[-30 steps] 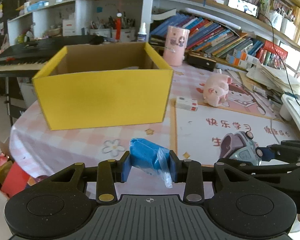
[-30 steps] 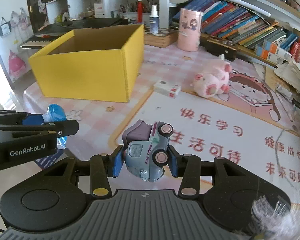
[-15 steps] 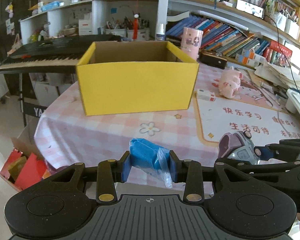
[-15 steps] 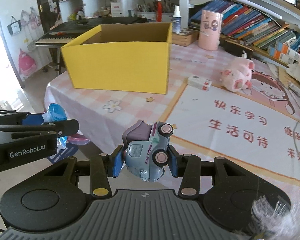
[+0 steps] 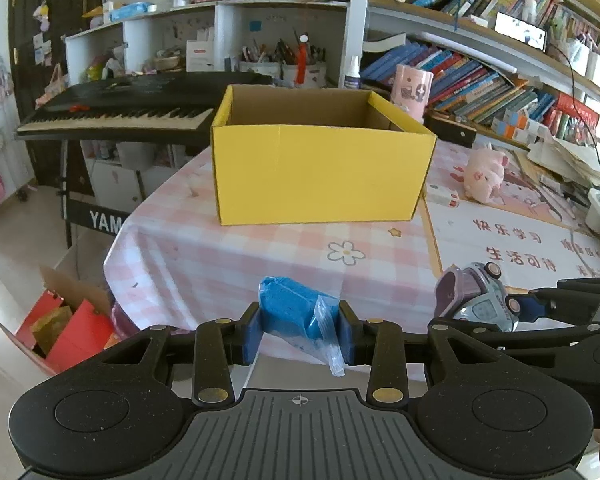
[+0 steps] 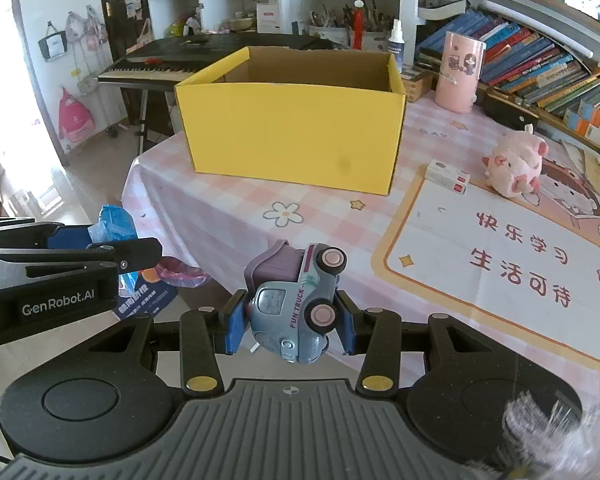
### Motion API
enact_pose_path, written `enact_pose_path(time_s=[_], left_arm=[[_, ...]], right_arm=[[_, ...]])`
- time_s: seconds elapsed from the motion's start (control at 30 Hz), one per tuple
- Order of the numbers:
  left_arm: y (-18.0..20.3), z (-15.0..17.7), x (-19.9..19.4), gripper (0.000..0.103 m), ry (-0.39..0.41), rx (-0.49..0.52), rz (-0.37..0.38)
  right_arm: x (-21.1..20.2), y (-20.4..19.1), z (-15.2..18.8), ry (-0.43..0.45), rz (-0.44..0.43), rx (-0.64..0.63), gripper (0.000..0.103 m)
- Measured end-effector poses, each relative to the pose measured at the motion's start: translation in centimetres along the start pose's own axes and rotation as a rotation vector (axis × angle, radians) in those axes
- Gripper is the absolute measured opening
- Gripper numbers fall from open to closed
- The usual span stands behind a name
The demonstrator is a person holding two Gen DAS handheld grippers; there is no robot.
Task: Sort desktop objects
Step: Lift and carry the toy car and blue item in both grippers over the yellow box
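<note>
My left gripper (image 5: 299,330) is shut on a blue packet in clear plastic (image 5: 292,309), held off the table's near edge. My right gripper (image 6: 288,326) is shut on a blue and purple toy truck (image 6: 296,304), also near the table's front edge. The truck shows in the left wrist view (image 5: 474,294), and the blue packet in the right wrist view (image 6: 114,224). An open yellow cardboard box (image 5: 320,172) stands on the pink checked tablecloth, well ahead of both grippers; it also shows in the right wrist view (image 6: 292,132).
A pink plush pig (image 6: 516,168) and a small white box (image 6: 447,176) lie right of the yellow box. A pink cylinder (image 6: 460,72) stands behind. Books line the right. A keyboard piano (image 5: 120,112) stands beyond the table's left edge. A printed mat (image 6: 500,264) covers the right.
Both grippers have pulled back from the table with their objects held. The yellow box looks smaller and farther, and the table's left edge and the floor have come into view.
</note>
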State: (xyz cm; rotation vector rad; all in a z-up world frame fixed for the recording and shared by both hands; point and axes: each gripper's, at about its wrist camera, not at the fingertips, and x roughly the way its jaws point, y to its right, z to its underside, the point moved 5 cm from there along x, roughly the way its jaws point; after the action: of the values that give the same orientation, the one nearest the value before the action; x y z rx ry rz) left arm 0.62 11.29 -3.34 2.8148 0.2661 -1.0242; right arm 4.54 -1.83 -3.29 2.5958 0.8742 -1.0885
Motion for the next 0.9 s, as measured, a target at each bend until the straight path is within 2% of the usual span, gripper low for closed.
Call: enact_pose_path(time_s=[0.43, 0.9], left_arm=[[-1.6, -1.0, -0.3, 0.036, 0.036, 0.008, 0.002], [-2.3, -2.4, 0.4, 0.036, 0.061, -0.036, -0.005]], right_arm=[[0.2, -0.9, -1.4, 0.031, 0.016, 0.021, 0.042], [1.1, -0.8, -2.9, 0.03, 0.019, -0.001, 0.042]])
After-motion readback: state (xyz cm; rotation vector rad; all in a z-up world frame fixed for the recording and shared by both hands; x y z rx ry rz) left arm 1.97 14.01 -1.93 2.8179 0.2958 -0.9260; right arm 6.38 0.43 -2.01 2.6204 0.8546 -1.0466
